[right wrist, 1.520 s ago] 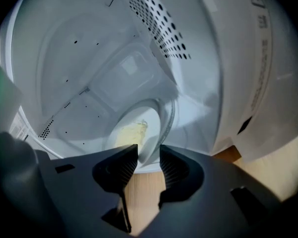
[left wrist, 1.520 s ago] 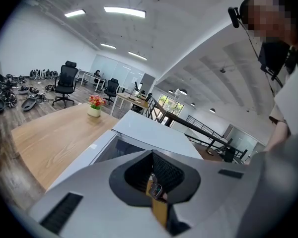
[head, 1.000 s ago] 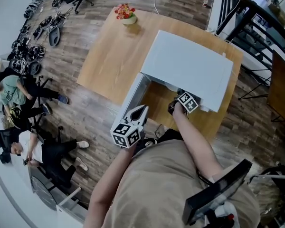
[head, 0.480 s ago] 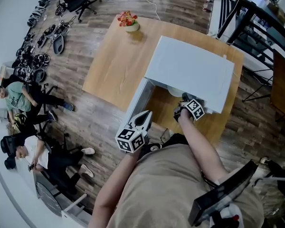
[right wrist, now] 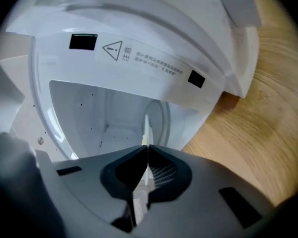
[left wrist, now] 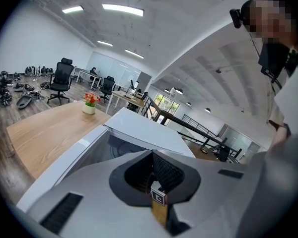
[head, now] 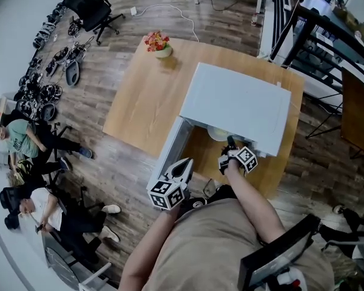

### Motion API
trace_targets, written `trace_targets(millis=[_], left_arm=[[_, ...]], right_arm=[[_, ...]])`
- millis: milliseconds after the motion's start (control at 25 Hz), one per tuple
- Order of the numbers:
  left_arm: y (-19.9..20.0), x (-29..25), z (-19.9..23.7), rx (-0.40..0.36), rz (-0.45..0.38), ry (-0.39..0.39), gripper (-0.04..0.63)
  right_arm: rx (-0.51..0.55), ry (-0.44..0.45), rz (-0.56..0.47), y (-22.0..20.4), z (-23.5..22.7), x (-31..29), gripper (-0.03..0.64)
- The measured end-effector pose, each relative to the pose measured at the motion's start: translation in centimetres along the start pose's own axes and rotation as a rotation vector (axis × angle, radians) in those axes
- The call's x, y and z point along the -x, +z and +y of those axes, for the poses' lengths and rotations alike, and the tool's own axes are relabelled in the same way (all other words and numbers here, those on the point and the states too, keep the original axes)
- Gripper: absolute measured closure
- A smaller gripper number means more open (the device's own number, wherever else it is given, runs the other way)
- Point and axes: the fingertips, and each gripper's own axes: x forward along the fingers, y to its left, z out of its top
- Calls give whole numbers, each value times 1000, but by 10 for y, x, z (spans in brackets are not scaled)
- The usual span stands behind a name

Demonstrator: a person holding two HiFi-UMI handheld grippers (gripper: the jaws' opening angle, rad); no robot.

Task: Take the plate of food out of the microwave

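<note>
wooden table point(head: 139, 96): it bears our white microwave point(head: 236, 105), whose door point(head: 171, 143) is swung open.
plate point(head: 217, 133): at the microwave's mouth, partly under its roof.
right gripper point(head: 230, 142): we have just been closing its jaws, and they pinch the plate's rim.
left gripper point(head: 185, 162): jaws pressed together on nothing, beside the open door.

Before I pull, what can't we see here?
- Food on the plate: head view, microwave roof covers most of it; right gripper view shows it nearly edge-on.
- Cavity floor under the plate: right gripper view, blocked by the right gripper, jaws just closed on the rim.
- Left gripper touching the door or not: too small in head view.
</note>
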Motion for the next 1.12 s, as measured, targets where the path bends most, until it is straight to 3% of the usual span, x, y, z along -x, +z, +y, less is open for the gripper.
trace_targets(millis=[680, 1120], left_arm=[[7, -15, -13, 14, -41, -6, 594], [6, -17, -26, 44, -71, -32, 594]], right_arm=[[30, 114, 52, 2, 48, 20, 603], [56, 122, 182, -10, 56, 74, 603]])
